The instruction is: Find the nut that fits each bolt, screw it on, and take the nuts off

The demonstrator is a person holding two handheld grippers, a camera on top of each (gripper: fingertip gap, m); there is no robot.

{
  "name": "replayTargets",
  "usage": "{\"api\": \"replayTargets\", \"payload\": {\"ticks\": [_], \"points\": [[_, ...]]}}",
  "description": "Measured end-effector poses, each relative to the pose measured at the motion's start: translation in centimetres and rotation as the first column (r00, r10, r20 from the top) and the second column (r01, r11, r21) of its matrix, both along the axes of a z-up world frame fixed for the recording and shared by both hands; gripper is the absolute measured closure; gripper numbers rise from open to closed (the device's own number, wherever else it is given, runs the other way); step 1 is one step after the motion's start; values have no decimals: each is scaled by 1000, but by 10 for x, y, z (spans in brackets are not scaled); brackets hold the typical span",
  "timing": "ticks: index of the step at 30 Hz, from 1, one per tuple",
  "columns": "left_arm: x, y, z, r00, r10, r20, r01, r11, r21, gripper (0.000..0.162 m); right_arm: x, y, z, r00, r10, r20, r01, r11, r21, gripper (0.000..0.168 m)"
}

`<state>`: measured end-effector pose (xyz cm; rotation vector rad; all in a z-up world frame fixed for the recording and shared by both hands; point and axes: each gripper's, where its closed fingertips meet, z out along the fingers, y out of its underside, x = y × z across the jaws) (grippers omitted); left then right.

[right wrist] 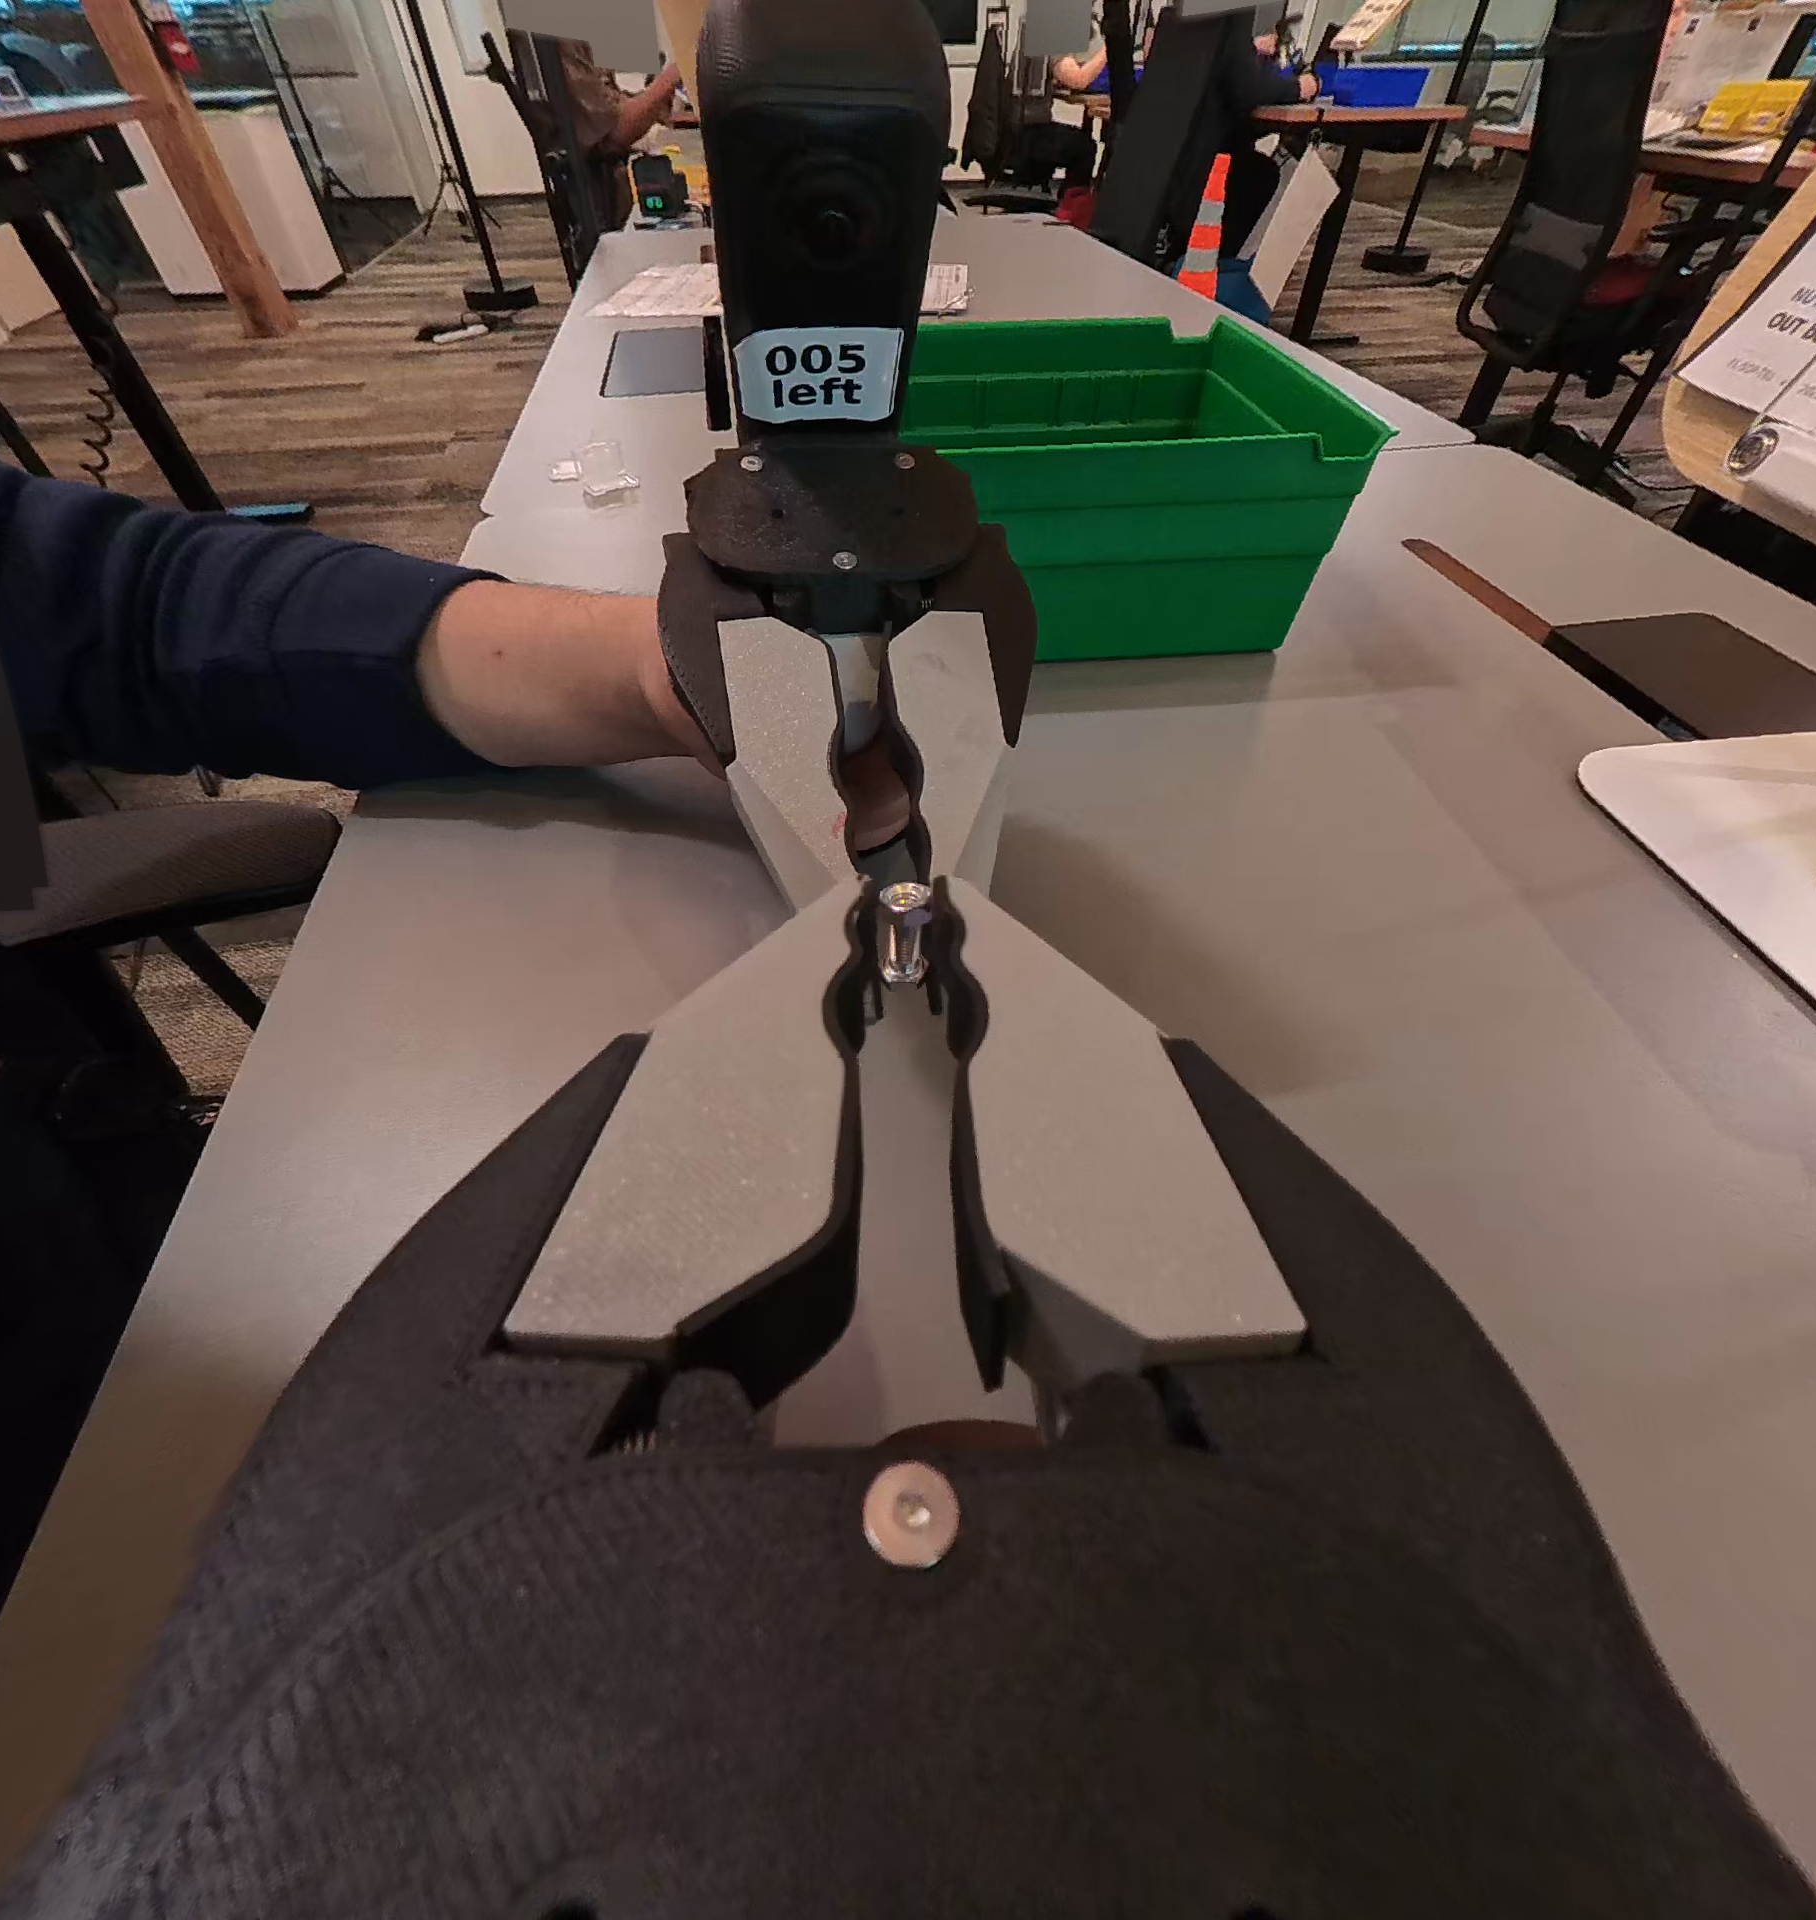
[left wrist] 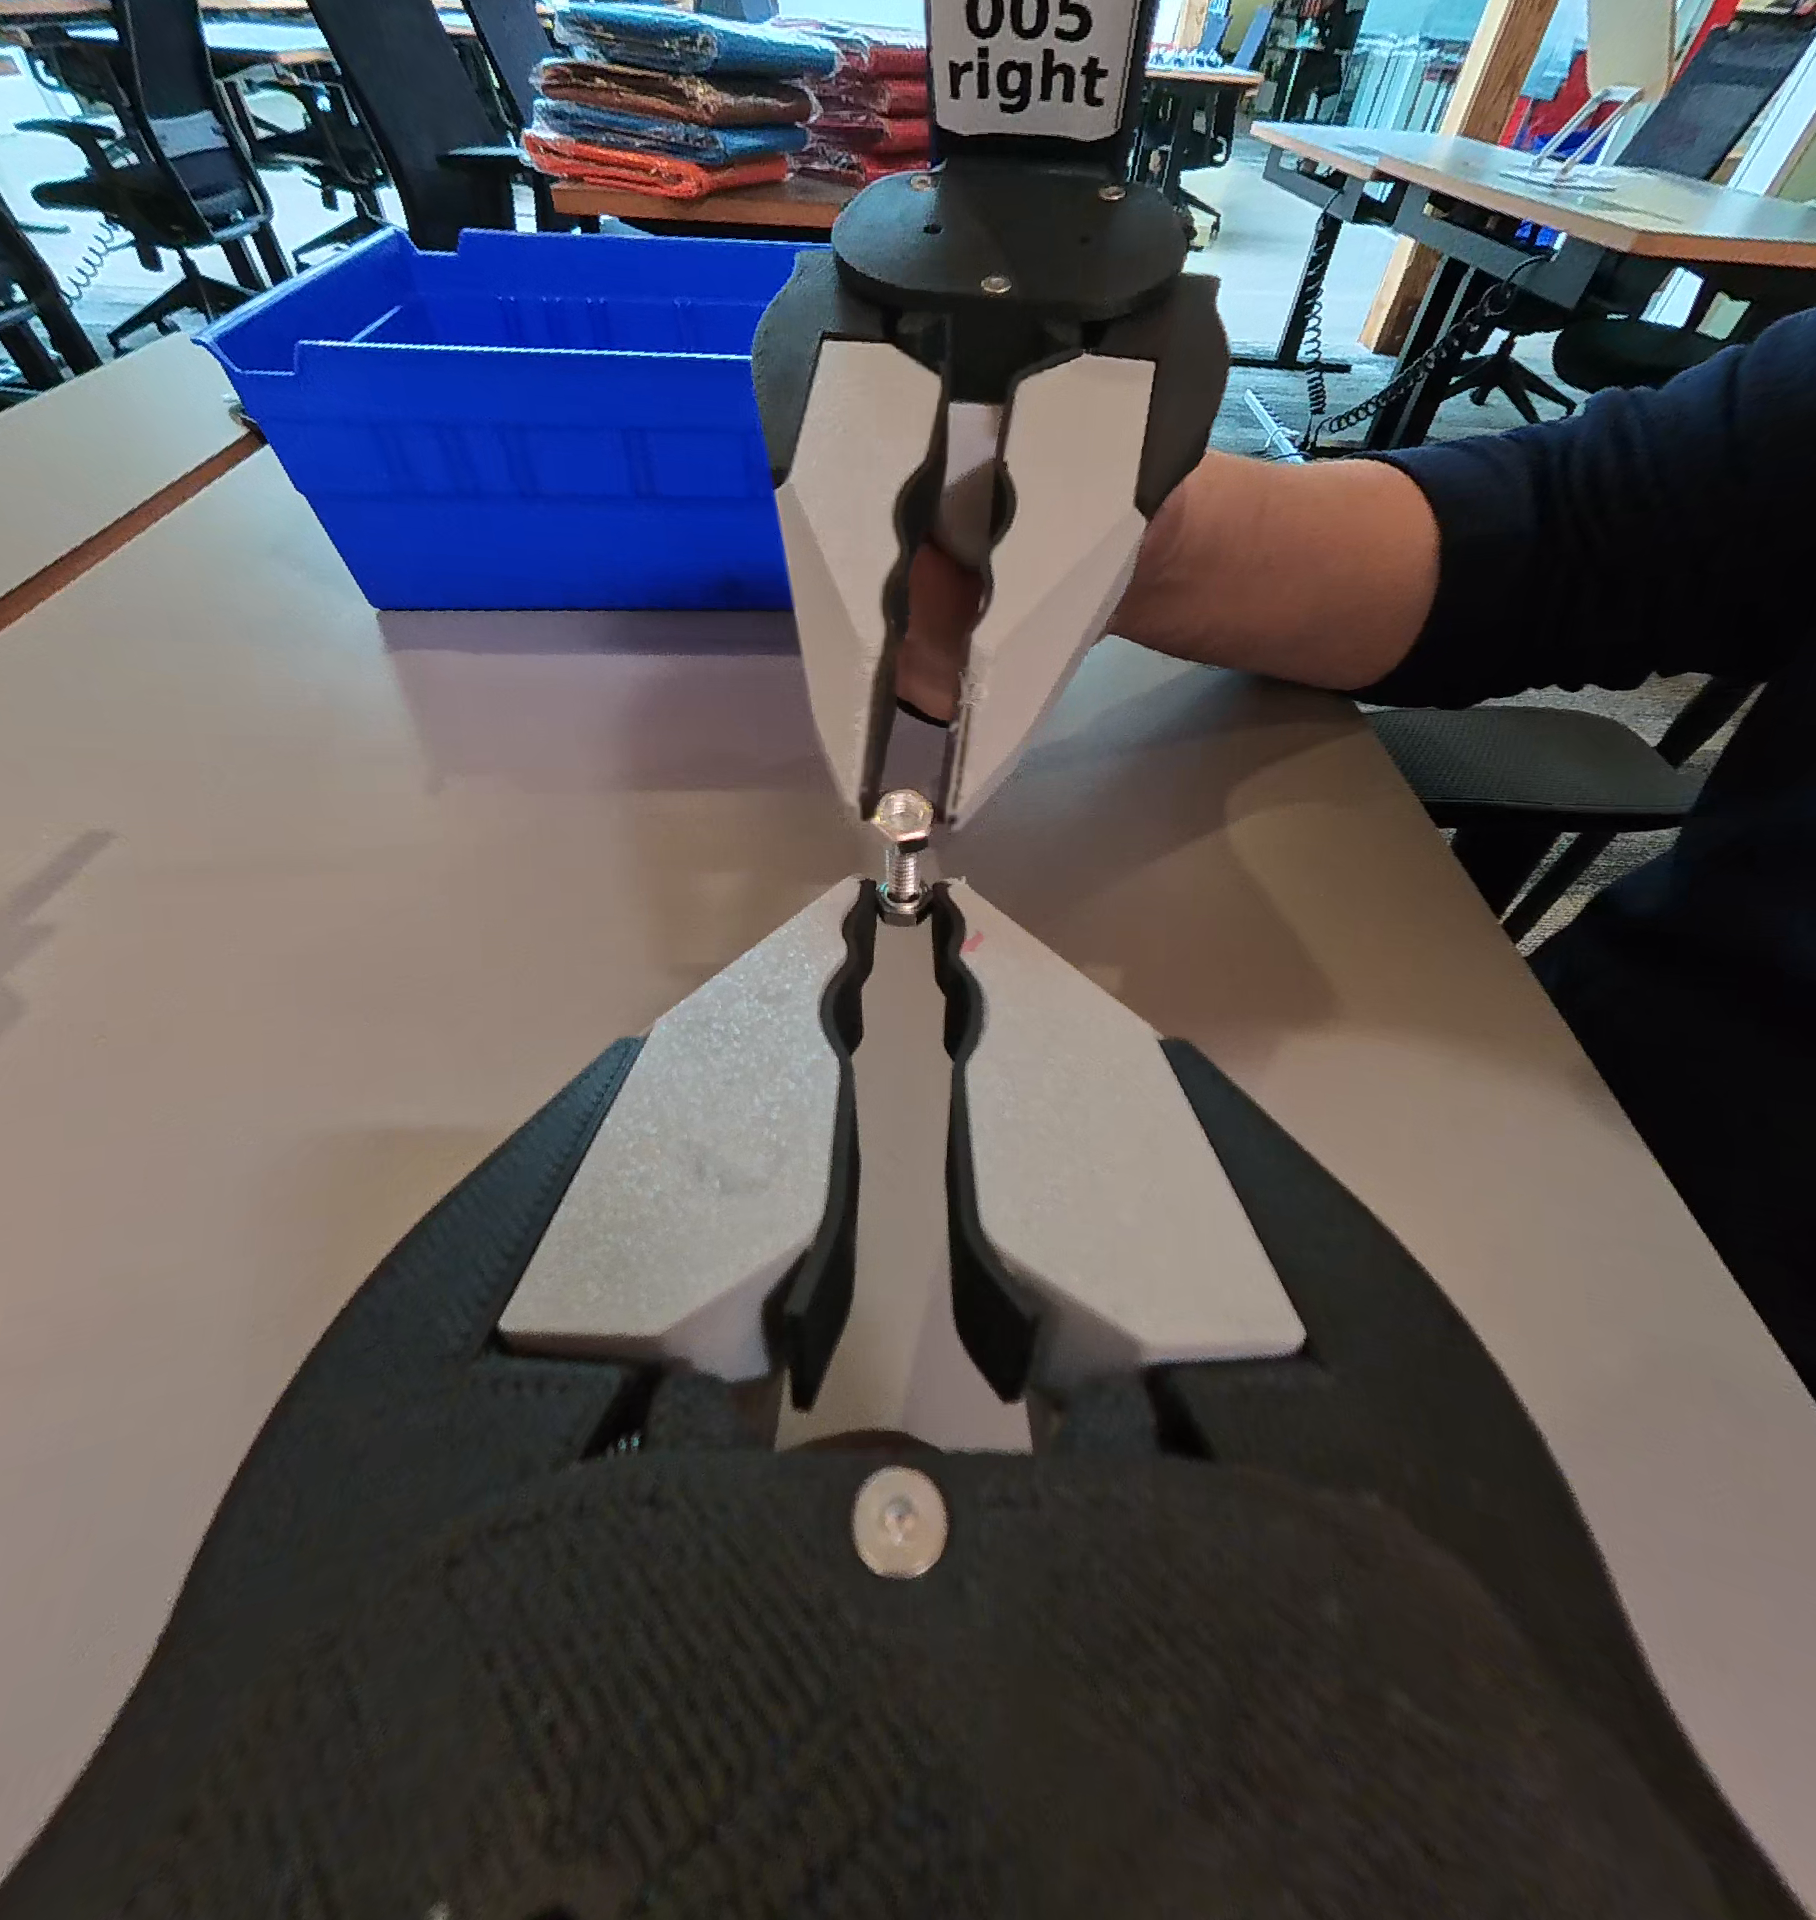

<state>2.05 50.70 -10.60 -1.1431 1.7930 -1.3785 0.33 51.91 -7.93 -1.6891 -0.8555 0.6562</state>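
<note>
The left gripper (left wrist: 902,902) pinches a nut (left wrist: 900,910) between nearly closed tips. The nut sits on a bolt (left wrist: 900,844) whose hex head is clamped by the right gripper (left wrist: 906,816), tip to tip with the left, above the grey table (left wrist: 364,935). In the right wrist view the bolt (right wrist: 902,945) lies between the right gripper's (right wrist: 902,971) narrowed fingers. Each gripper body carries a white printed label. A blue bin (left wrist: 530,416) stands behind the right gripper, a green bin (right wrist: 1143,488) behind the left, and a printed sheet (right wrist: 1797,301) hangs at the right edge.

Bolt (left wrist: 901,844) spans between opposed hand-held grippers above table (left wrist: 364,935).
</note>
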Motion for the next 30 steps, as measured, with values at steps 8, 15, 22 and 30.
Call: {"api": "replayTargets", "payload": {"ticks": [8,15,22,30], "points": [[0,-1,0,1000,-1,1,1,1000,3,154,1,-1,0,1000,6,1,-6,1000,2,161],[0,0,1,1000,2,5,-2,1000,1,153,2,-1,-1,1000,5,-4,-5,1000,0,161],[0,-1,-2,1000,5,-8,-5,1000,15,153,2,-1,-4,1000,2,13,-2,1000,-11,161],[3,-2,-11,999,12,-44,-9,999,52,154,4,-3,-13,995,-6,97,10,999,-40,161]]}}
